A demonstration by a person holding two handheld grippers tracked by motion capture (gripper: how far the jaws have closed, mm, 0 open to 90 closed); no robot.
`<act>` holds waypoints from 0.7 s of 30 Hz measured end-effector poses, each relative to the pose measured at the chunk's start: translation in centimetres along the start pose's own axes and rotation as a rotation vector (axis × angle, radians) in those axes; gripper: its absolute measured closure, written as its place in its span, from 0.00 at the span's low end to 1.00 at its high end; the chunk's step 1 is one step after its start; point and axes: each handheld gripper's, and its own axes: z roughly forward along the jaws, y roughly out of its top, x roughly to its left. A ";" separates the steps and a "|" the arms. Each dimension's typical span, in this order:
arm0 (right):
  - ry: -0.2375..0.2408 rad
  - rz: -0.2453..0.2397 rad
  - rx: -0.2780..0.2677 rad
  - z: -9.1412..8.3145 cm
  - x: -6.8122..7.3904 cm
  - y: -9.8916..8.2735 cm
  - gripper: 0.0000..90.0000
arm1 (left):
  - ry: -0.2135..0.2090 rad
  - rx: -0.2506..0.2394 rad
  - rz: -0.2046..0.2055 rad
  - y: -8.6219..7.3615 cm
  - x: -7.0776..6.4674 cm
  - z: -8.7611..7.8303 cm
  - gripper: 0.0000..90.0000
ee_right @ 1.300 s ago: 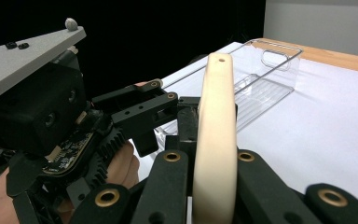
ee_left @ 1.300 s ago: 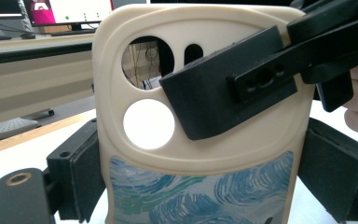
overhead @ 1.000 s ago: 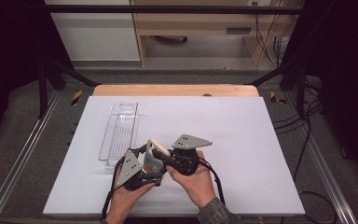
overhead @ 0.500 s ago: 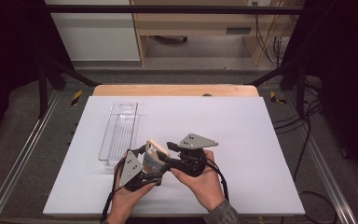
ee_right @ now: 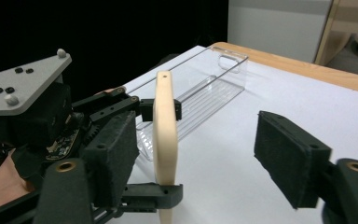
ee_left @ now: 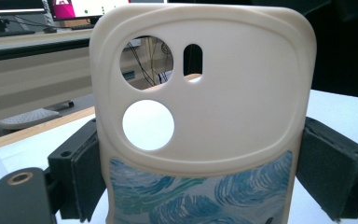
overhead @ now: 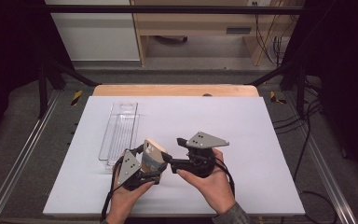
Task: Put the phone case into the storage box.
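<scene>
The cream, rounded-corner phone case (ee_left: 205, 112) looks like smooth, matt soft plastic, its lower panel printed with blue-green brush swirls. The black gripper pads (ee_left: 328, 175) at 3 and 9 o'clock of it look like rough, matt foam. The clear rectangular tray (overhead: 119, 133) is glossy ribbed plastic. The white tabletop (overhead: 261, 126) is smooth and matt, edged at 12 o'clock by pale wood (overhead: 177, 90).

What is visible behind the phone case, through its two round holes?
In the left gripper view, the phone case shows cables and wooden furniture through the upper hole, white table through the lower. Its solid body hides everything else behind.
</scene>
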 end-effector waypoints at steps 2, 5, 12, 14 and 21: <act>-0.009 -0.006 -0.018 -0.5 -0.2 0.1 0.28 | 0.002 0.000 -0.002 0.0 0.1 0.0 0.13; -0.003 0.002 -0.055 -1.3 -0.8 0.2 0.23 | 0.007 -0.001 -0.009 -0.1 0.2 -0.1 0.13; -0.055 0.013 -0.138 -3.3 -3.3 0.0 0.16 | 0.007 -0.013 -0.023 0.1 0.4 -0.4 0.13; -0.070 0.019 -0.162 -3.7 -4.2 -0.1 0.15 | 0.006 -0.012 -0.023 0.1 0.4 -0.4 0.13; -0.135 0.033 -0.175 -4.2 -6.7 -1.1 0.07 | 0.017 -0.031 -0.034 0.7 0.7 -0.8 0.13</act>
